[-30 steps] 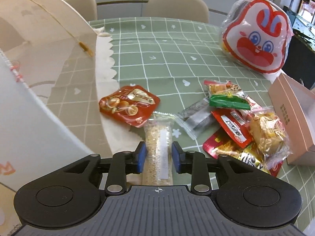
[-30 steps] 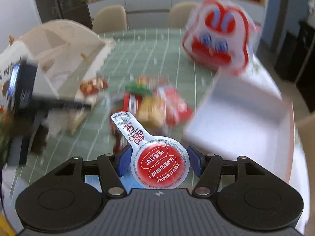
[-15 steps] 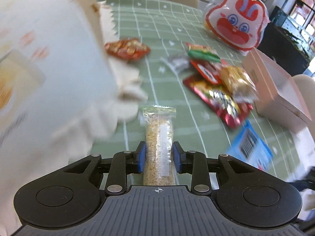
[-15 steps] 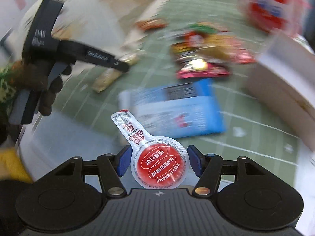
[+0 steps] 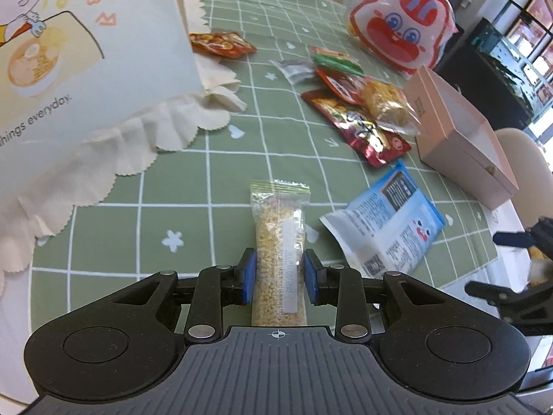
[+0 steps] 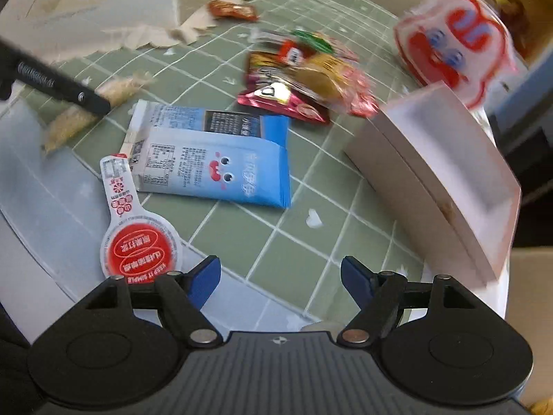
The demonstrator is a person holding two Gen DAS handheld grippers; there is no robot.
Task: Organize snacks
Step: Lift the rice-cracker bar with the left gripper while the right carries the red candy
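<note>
My left gripper (image 5: 279,271) is shut on a clear pack of puffed grain bar (image 5: 279,242), held above the green checked tablecloth (image 5: 172,180). My right gripper (image 6: 280,276) is open and empty near the table's front edge. A red and white round-lidded snack cup (image 6: 136,238) lies just left of its left finger. A blue snack pouch (image 6: 214,162) lies beyond it and also shows in the left wrist view (image 5: 390,228). A pile of several snack packs (image 5: 359,103) lies further back. The left gripper's finger (image 6: 62,86) with the grain bar (image 6: 93,103) shows in the right wrist view.
An open pink box (image 5: 459,128) stands at the right, also seen in the right wrist view (image 6: 439,173). A red and white rabbit-face bag (image 5: 401,34) sits at the back. A large white printed bag with frilled cloth (image 5: 86,69) fills the left. A red snack pack (image 5: 221,43) lies beside it.
My right gripper has opened and let go of the round-lidded cup, which now lies at its left. My left gripper, still holding the grain bar, has pulled back toward the table's front.
</note>
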